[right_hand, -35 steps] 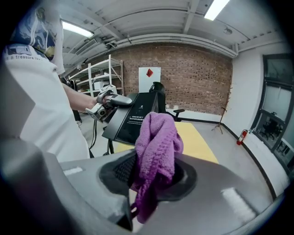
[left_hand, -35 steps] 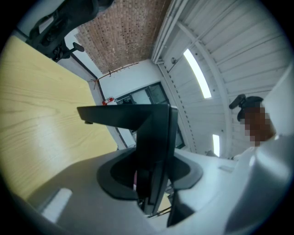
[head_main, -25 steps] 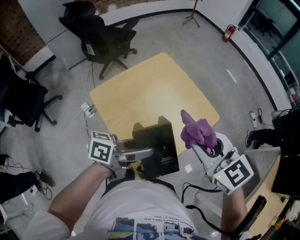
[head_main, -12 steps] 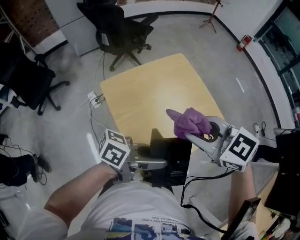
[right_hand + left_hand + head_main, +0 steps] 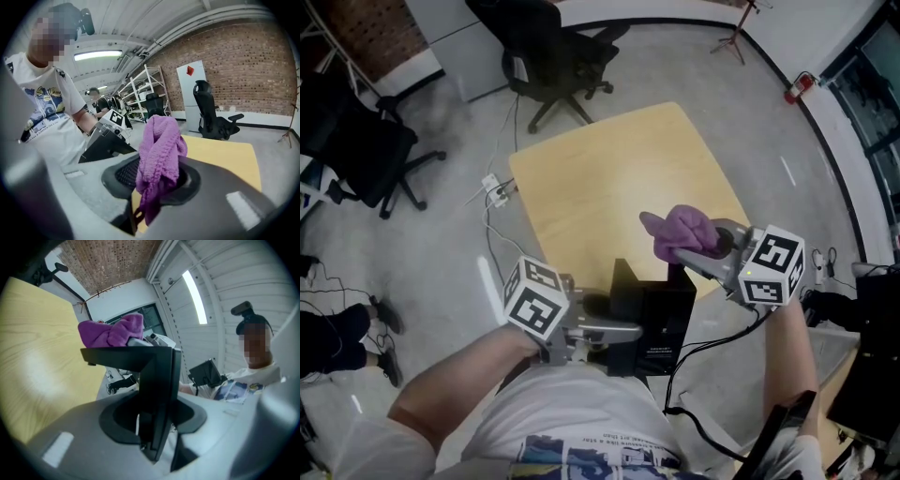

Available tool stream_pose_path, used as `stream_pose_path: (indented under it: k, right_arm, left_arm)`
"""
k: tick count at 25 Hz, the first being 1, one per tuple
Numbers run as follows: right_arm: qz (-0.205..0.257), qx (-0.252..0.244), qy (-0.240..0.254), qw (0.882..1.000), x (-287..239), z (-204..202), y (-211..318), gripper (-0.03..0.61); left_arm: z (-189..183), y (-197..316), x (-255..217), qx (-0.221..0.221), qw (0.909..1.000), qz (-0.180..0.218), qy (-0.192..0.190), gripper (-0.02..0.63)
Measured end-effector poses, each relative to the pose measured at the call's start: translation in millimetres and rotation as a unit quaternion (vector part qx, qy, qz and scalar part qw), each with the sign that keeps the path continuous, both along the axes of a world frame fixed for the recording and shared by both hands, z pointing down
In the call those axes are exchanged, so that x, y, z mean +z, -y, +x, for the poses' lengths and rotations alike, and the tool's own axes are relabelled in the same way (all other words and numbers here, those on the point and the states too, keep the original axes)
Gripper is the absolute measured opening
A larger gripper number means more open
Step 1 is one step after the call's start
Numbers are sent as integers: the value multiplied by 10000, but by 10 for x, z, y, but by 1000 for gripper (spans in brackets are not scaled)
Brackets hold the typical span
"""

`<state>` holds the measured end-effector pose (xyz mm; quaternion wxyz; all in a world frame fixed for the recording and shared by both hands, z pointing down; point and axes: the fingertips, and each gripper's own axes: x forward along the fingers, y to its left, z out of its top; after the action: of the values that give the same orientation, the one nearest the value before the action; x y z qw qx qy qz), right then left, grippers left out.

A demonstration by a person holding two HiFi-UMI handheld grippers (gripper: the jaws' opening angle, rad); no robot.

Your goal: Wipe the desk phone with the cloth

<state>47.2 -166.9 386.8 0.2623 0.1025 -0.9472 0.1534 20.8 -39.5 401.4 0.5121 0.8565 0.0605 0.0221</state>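
Observation:
The black desk phone [image 5: 654, 317] stands on edge at the near edge of the light wooden table [image 5: 609, 169]. My left gripper [image 5: 623, 330] is shut on the phone's edge; in the left gripper view the black panel [image 5: 157, 376] sits upright between the jaws. My right gripper [image 5: 698, 258] is shut on a bunched purple cloth [image 5: 682, 234], which hangs just above the phone's upper right corner. In the right gripper view the cloth [image 5: 159, 150] fills the jaws, with the phone [image 5: 105, 146] and the left gripper's marker cube [image 5: 114, 121] beyond it.
Black office chairs [image 5: 548, 42] [image 5: 361, 155] stand on the grey floor beyond the table. A white power strip [image 5: 494, 187] with cables lies by the table's left corner. A black cable [image 5: 703, 349] runs from the phone toward my right side.
The right gripper with the cloth has dropped and tilted down toward the phone's top. The left gripper and phone have barely shifted; the view itself has swung.

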Motion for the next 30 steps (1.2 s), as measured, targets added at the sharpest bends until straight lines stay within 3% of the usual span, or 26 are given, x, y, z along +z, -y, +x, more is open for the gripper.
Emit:
stream_pose_path:
  k: [4, 10, 16, 25, 30]
  right_arm:
    - [162, -24, 554, 9983, -375, -71, -19, 103]
    - [349, -869, 1128, 9892, -930, -312, -313, 103]
    - [40, -1594, 736, 9845, -743, -329, -494, 103]
    - [-90, -1373, 49, 9905, -205, -192, -320, 103]
    - [31, -1325, 579, 9895, -522, -263, -265, 103]
  left_arm:
    - [-8, -5, 65, 65, 9999, 8, 103, 181]
    - [23, 32, 49, 202, 9997, 18, 149, 181]
    - [113, 39, -45, 364, 9992, 81, 129, 181]
    - [100, 17, -10, 350, 9991, 143, 167, 183]
    - [96, 46, -9, 350, 9991, 149, 179, 183]
